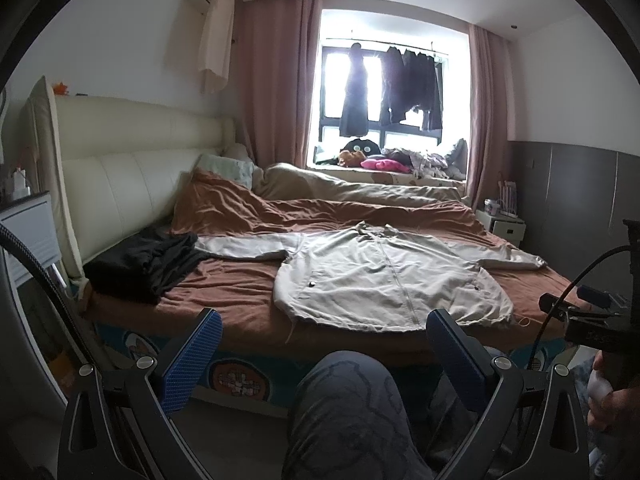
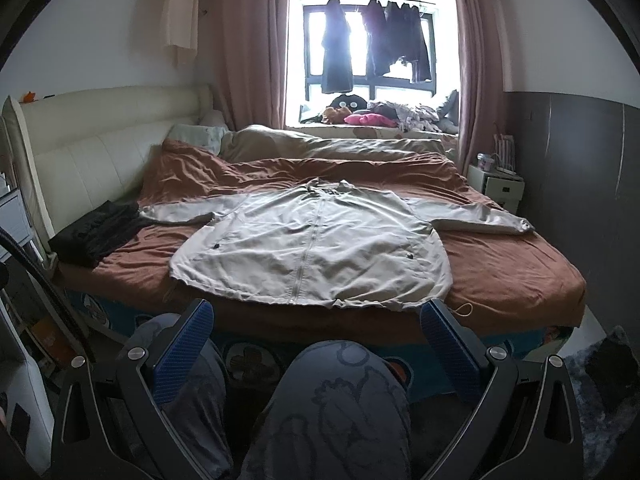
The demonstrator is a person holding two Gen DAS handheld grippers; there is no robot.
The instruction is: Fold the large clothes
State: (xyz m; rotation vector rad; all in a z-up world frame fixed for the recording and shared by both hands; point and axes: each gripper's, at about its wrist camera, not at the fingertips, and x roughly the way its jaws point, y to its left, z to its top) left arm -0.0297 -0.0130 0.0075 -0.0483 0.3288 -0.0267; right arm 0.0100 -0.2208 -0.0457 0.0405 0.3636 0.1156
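A large beige zip jacket (image 1: 380,276) lies flat, front up, on the brown bed sheet (image 1: 224,292), sleeves spread to both sides and hem toward me. It also shows in the right wrist view (image 2: 312,248). My left gripper (image 1: 324,332) is open and empty, held back from the bed's near edge above my knee. My right gripper (image 2: 316,320) is open and empty, just short of the jacket's hem. The right gripper's body shows at the right edge of the left wrist view (image 1: 592,320).
A folded black garment (image 1: 148,264) lies on the bed's left side, near the cream headboard (image 1: 120,168). A rumpled duvet (image 1: 340,192) fills the far half. A white nightstand (image 2: 496,184) stands right of the bed, drawers (image 1: 28,236) at left. My knees (image 2: 336,408) are below the grippers.
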